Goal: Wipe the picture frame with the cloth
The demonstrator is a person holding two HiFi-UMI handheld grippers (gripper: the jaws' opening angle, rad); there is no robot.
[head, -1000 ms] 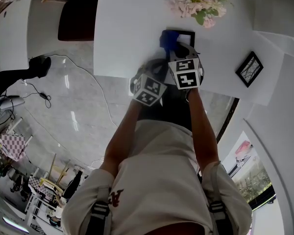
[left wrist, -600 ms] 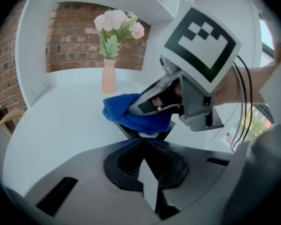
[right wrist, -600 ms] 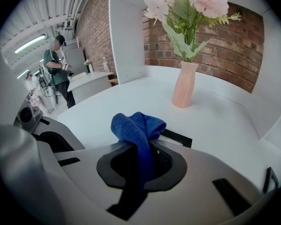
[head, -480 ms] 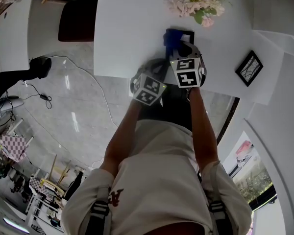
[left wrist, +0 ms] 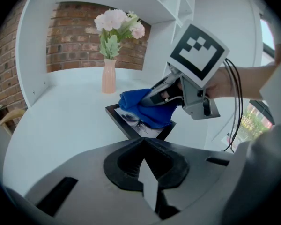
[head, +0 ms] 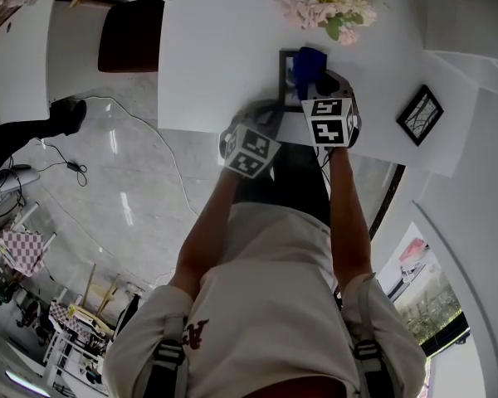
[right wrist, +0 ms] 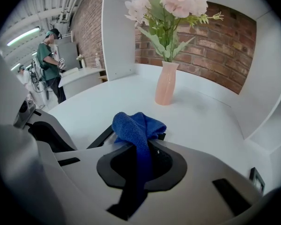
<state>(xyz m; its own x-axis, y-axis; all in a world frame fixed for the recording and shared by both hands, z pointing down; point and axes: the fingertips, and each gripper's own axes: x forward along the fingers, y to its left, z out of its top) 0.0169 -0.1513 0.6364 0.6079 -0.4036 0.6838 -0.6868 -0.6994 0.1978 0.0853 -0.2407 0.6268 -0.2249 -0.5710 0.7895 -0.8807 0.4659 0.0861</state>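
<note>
White curved tabletop (head: 224,48) against a brick back wall, smooth and bare apart from the items listed.

Task item: the flat black-rimmed picture frame (left wrist: 131,123) lies face up directly beneath and just ahead of your right gripper (right wrist: 139,149). That gripper's jaws are pinching the bunched blue terry cloth (right wrist: 136,125). The bulk of the fabric is bundled beyond the tips and rests on the frame, with a thin tail running back between the jaws.

Your left gripper (left wrist: 144,146) has its jaws pressed together on nothing. The frame sits ahead of them, apart, with no contact.

Findings, as judgement:

1. Nothing restrains the frame. On this slick surface, a firm stroke could push it along with the cloth instead of cleaning it.
2. The tall pink ceramic vase of pink flowers (right wrist: 166,86) stands beyond the right jaws, slightly to their right. A frame shoved forward, or an overrun stroke, could strike it and tip it.
3. Only a narrow strip of cloth is clamped. Drag could pull it free.
4. If the bundle shifts aside, the bare tips may scrape the glass.
</note>
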